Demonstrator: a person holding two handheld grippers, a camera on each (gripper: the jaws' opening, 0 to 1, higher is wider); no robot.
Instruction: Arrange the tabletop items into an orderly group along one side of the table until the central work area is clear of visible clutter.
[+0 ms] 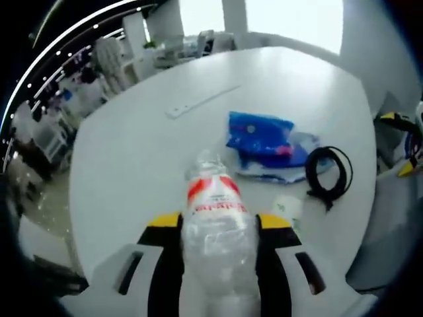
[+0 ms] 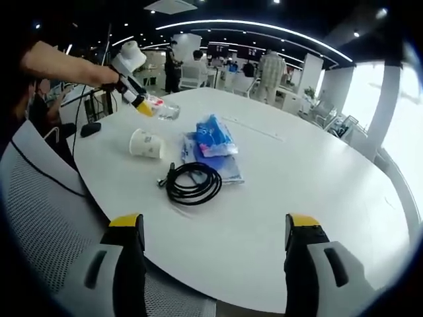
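My left gripper (image 1: pixel 218 223) is shut on a clear plastic bottle (image 1: pixel 215 224) with a red label, held above the white round table (image 1: pixel 132 152). The same bottle (image 2: pixel 162 109) shows in the right gripper view, in the left gripper (image 2: pixel 135 99) at the table's far left. A blue packet (image 1: pixel 259 134) lies on a pale plastic bag (image 1: pixel 294 165), with a coiled black cable (image 1: pixel 328 173) beside it. In the right gripper view a paper cup (image 2: pixel 145 143) lies on its side near the cable (image 2: pixel 193 183) and blue packet (image 2: pixel 211 135). My right gripper (image 2: pixel 215 228) is open over the near table edge.
A thin white strip (image 1: pixel 198 102) lies on the far part of the table, also visible as the strip (image 2: pixel 254 129) in the right gripper view. A small black object (image 2: pixel 90 129) rests by the left edge. A mesh chair (image 2: pixel 39 218) stands close by. People and desks are in the background.
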